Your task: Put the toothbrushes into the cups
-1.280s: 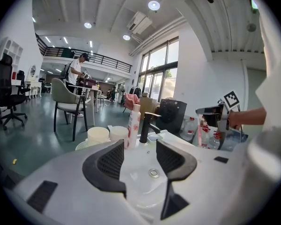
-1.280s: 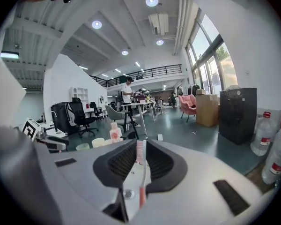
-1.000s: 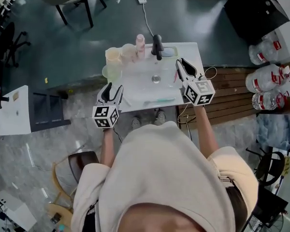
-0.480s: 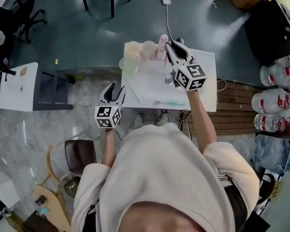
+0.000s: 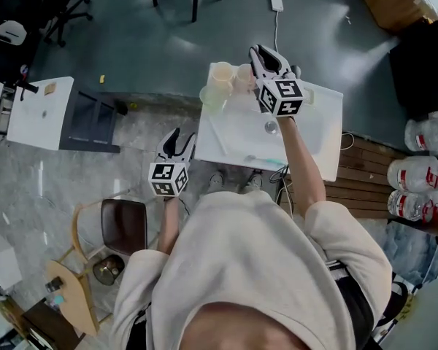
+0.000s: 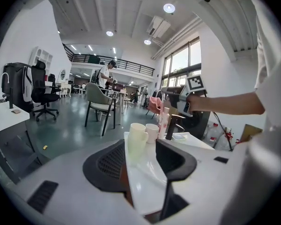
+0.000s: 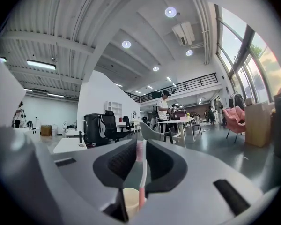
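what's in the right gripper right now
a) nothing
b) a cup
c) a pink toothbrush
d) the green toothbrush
c: in its own view the right gripper has its jaws shut on a pink toothbrush, just above a cup; the green toothbrush lies on the table.
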